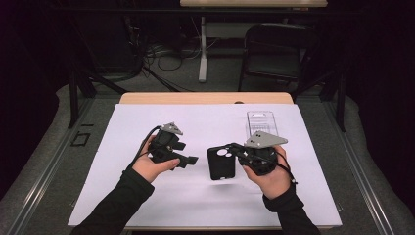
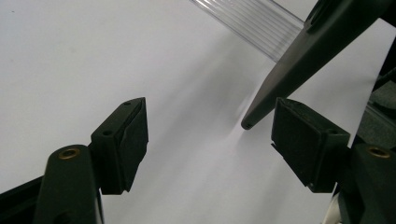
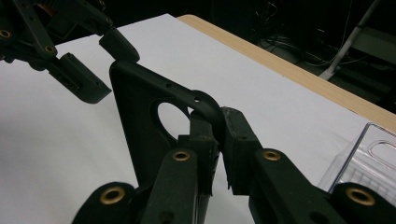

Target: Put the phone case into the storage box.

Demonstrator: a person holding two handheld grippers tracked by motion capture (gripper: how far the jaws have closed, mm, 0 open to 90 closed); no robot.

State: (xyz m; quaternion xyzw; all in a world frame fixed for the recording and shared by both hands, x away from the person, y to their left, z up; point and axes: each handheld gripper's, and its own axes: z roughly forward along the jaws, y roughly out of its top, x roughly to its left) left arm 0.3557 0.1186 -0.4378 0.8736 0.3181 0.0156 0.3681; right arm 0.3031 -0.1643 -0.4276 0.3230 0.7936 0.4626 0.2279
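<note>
Right now the black phone case [image 1: 221,163] is pinched at its edge by the right claw [image 3: 215,135], standing up off the white sheet [image 1: 147,196], likely so the left claw [image 2: 210,140] can reach it. That left claw is open and empty, just beside the case's corner.

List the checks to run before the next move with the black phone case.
1. Right gripper shut on the phone case: ok, its jaws pinch the case's edge.
2. Left gripper free: ok, jaws apart, nothing between them.
3. Case off the white sheet: cannot tell; its lower corner looks close to the sheet.
4. Left gripper clear of the case: ok in the high view, a gap shows between them.
5. Clear plastic package out of the way: ok, it lies behind the right gripper.
</note>
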